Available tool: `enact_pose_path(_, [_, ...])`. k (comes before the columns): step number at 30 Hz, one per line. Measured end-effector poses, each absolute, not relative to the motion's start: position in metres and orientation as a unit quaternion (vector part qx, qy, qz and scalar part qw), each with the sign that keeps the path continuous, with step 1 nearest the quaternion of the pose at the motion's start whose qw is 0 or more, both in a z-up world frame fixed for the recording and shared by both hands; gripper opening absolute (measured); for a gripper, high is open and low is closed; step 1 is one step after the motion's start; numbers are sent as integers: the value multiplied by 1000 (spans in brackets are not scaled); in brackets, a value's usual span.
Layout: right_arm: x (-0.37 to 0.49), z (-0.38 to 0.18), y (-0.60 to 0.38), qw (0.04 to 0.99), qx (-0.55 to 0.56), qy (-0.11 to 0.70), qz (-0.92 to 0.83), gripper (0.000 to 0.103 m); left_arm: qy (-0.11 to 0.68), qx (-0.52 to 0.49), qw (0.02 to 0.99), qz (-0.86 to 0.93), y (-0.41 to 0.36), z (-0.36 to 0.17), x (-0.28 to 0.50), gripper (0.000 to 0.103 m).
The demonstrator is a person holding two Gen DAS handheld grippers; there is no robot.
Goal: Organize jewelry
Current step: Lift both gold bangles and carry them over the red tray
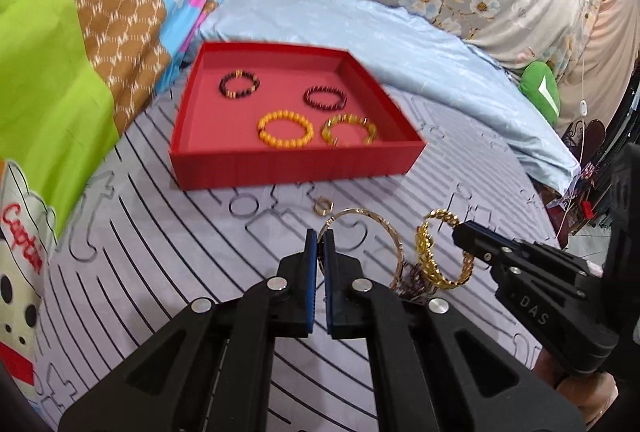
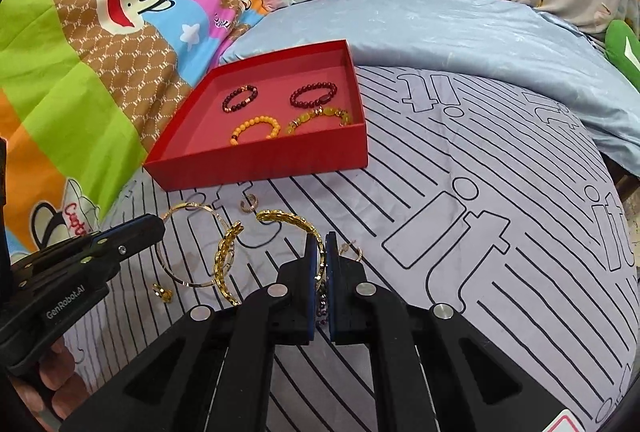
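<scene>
My left gripper [image 1: 320, 238] is shut on a thin gold bangle [image 1: 362, 211], pinching its rim at the fingertips. The right wrist view shows the same gripper [image 2: 154, 226] and thin bangle [image 2: 188, 207] at the left. My right gripper [image 2: 322, 240] is shut on a thick leafy gold bangle [image 2: 228, 256], whose band passes between the blue pads. It reaches in from the right [image 1: 460, 232] with the leafy bangle [image 1: 428, 260] in the left wrist view. A red tray [image 1: 280, 167] ahead holds two dark bead bracelets, an orange one [image 1: 285, 131] and a yellow one [image 1: 349, 129].
A small gold ring [image 1: 323, 207] lies on the striped sheet just before the tray. A small hoop [image 2: 352, 250], a gold trinket [image 2: 164, 294] and purple beads [image 2: 325, 306] lie near the grippers. A cartoon quilt [image 2: 80, 71] rises at the left, and a blue blanket [image 2: 460, 27] lies behind.
</scene>
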State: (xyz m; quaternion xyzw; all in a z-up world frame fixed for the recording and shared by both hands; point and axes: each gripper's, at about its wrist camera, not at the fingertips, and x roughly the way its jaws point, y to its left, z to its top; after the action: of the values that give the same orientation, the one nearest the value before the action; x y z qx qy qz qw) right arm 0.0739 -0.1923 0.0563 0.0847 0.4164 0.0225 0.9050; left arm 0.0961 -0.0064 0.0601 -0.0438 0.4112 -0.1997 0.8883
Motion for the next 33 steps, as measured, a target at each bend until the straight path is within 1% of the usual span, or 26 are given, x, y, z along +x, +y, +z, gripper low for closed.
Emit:
enact_pose_path(8, [113, 92, -198, 912, 87, 397, 46, 4, 370, -31, 907, -198, -9, 104, 118, 3])
enact_pose_path(13, [158, 100, -195, 912, 82, 399, 50, 4, 354, -23, 917, -184, -13, 118, 155, 3])
enact_pose_path(19, [210, 96, -182, 912, 59, 404, 49, 5, 353, -20, 920, -167, -15, 113, 205, 3])
enact_pose_path(24, [247, 82, -168, 909, 40, 413, 48, 5, 359, -20, 920, -155, -16, 98, 238, 3])
enact_pose_path(33, [281, 60, -156, 902, 27, 429, 45, 5, 380, -21, 915, -132, -8, 73, 272, 3])
